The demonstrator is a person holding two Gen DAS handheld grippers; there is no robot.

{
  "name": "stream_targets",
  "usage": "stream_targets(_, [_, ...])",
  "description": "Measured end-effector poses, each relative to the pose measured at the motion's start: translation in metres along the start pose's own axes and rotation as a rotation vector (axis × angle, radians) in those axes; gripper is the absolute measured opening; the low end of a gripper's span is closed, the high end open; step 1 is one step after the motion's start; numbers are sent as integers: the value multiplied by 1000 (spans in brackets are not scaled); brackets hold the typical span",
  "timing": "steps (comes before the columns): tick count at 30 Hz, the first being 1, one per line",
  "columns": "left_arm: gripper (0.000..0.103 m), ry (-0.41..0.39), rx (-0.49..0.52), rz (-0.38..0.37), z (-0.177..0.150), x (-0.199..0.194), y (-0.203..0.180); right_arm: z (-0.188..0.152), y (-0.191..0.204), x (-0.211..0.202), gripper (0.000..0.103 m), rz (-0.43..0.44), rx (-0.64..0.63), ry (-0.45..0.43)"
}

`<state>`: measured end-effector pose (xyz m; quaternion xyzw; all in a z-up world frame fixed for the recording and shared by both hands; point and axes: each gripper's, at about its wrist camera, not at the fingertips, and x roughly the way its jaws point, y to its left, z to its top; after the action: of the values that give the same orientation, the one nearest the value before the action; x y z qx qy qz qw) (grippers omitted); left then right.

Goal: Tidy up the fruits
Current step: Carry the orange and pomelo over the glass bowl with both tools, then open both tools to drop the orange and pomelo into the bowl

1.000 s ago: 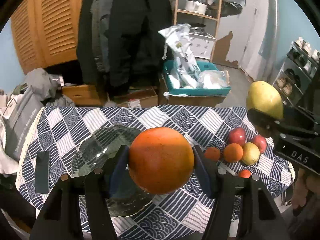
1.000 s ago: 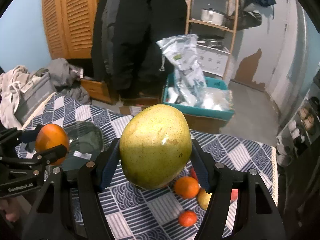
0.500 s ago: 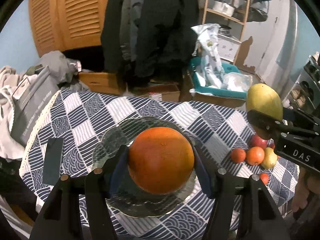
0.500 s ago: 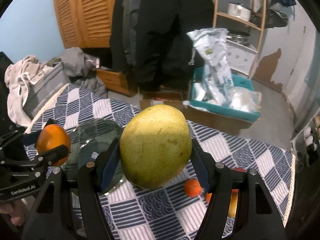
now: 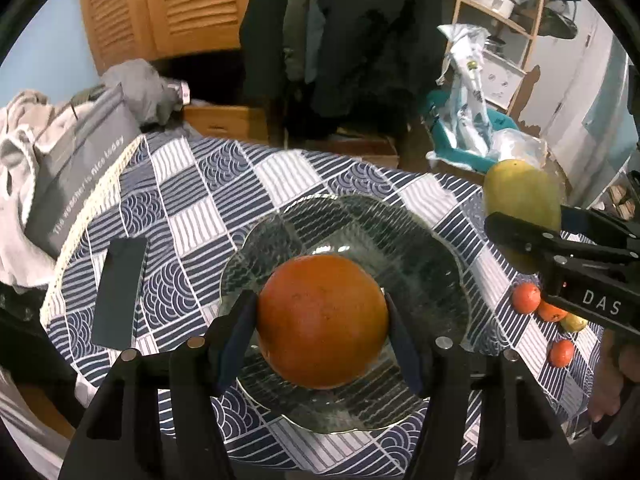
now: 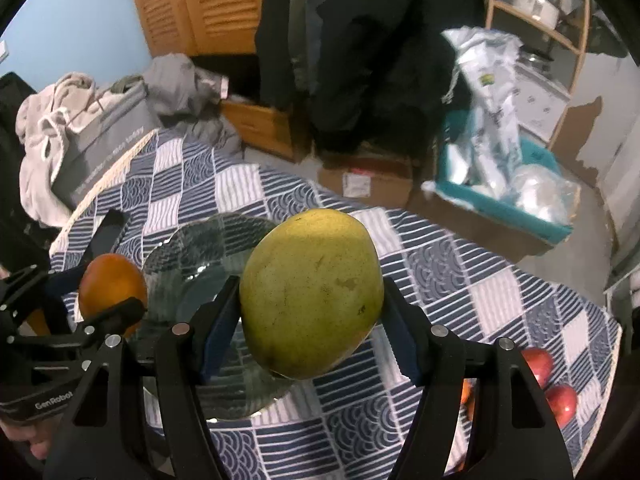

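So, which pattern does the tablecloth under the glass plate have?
The tablecloth has navy and white squares, some striped, some with wave scales. The left wrist view shows it best.

In the right wrist view, 2 red apples (image 6: 560, 384) sit partly behind the right gripper's finger (image 6: 516, 408), and an orange fruit (image 6: 466, 394) barely peeks out.

Beyond the hand-held grippers, orange-brown louvred wooden doors (image 6: 192, 4) meet a pale blue wall (image 6: 76, 12). Dark coats (image 5: 352, 28) hang centrally. Farther right, a light wooden shelf rack (image 5: 504, 12) stands against a white, peeling wall (image 6: 600, 128) over grey floor (image 6: 500, 236).
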<state>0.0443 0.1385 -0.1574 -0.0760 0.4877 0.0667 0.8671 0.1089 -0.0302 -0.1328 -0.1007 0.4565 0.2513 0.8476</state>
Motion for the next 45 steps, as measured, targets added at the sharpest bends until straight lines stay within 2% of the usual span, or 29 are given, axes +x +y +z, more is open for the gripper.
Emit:
stream_targets(8, [66, 93, -32, 23, -14, 35, 18, -8, 14, 39, 68, 15, -39, 89])
stream_targets(14, [66, 138, -34, 27, -23, 45, 21, -19, 20, 61, 68, 25, -65, 153])
stream_targets(31, [66, 265, -37, 28, -39, 71, 21, -36, 27, 76, 69, 36, -113, 232])
stream_targets(37, [66, 285, -27, 22, -40, 74, 18, -37, 27, 77, 69, 41, -120, 243])
stream_targets(40, [67, 265, -25, 22, -39, 71, 16, -37, 28, 78, 69, 41, -119, 246])
stream_targets(42, [82, 235, -13, 38, -36, 65, 14, -38, 29, 78, 69, 50, -120, 251])
stream_targets(45, [84, 206, -8, 44, -33, 58, 14, -38, 31, 76, 69, 55, -122, 238])
